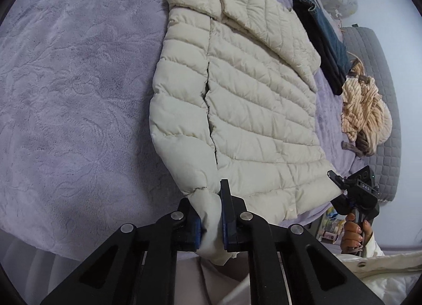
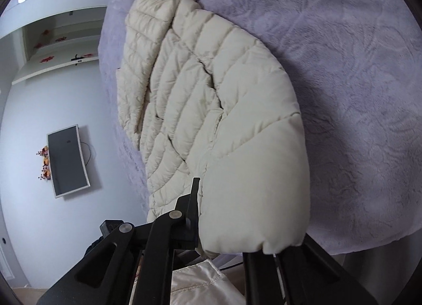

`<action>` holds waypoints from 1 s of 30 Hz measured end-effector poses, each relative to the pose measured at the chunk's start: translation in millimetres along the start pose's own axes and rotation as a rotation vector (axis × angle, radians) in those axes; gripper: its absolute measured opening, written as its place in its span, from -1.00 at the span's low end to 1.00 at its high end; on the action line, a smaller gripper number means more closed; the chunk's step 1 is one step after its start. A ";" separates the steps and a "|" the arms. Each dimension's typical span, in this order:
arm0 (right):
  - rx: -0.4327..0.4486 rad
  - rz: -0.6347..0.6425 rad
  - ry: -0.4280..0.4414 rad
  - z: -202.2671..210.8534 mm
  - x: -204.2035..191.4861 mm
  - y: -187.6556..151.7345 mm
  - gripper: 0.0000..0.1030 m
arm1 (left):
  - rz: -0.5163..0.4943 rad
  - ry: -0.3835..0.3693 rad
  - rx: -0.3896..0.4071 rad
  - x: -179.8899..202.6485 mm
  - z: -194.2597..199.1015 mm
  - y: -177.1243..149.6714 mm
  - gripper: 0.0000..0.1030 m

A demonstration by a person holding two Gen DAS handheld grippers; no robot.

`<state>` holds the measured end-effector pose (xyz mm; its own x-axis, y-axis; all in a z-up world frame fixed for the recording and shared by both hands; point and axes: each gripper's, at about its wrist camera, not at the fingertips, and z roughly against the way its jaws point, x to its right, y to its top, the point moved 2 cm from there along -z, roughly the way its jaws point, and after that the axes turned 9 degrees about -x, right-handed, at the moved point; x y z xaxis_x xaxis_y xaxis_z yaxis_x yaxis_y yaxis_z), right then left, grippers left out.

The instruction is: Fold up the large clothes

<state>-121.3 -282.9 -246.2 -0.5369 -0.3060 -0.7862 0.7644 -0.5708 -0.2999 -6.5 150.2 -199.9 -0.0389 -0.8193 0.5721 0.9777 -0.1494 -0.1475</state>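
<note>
Folding barely begun, by the look of it: cream puffer jacket [image 1: 253, 99] lying flat and buttoned on the lavender plush bedspread [image 1: 73, 88], far sleeve [image 1: 245, 12] already crossed over the chest, near sleeve [image 1: 182, 109] lying straight along the body. Left gripper [image 1: 211, 223] clamped on the near sleeve's cuff [image 1: 208, 215], blue pads [image 1: 226, 220] pressing the fabric from both sides at the bed's edge. Right gripper [image 1: 340, 186] seen from the left wrist view at the jacket's hem corner, apparently pinching it; from its own camera, one finger [image 2: 193, 212] visible, the other hidden under puffy fabric, so closure judged likely rather than certain. Remaining: near sleeve to bring across, then body to fold over. Elsewhere on the bed, well apart from the jacket: dark folded trousers [image 1: 321, 49] and a striped bundle [image 1: 364, 112]; beyond, a grey quilted mat [image 1: 379, 72]. Pale walls, a wall-mounted screen [image 2: 70, 160], white shelving [image 2: 60, 43] with small red ornaments.
</note>
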 end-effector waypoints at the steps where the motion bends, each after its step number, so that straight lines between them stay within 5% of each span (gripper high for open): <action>1: 0.002 0.015 0.012 2.2 -6.6 1.4 -0.80 | 0.001 -0.016 0.014 0.7 6.9 2.3 -0.76; 16: 0.068 0.261 0.119 29.9 -124.8 48.3 -0.80 | -0.046 -0.152 0.283 39.1 102.1 77.7 -0.76; 30: 0.083 0.344 0.060 -0.4 -194.2 176.3 -0.81 | -0.027 -0.088 0.355 37.9 96.6 205.7 -0.76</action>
<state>117.8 -323.8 -146.7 -0.2291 -0.4469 -0.8647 0.8638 -0.5029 0.0311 213.1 142.0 -130.6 -0.0633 -0.7647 0.6412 0.9879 0.0433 0.1492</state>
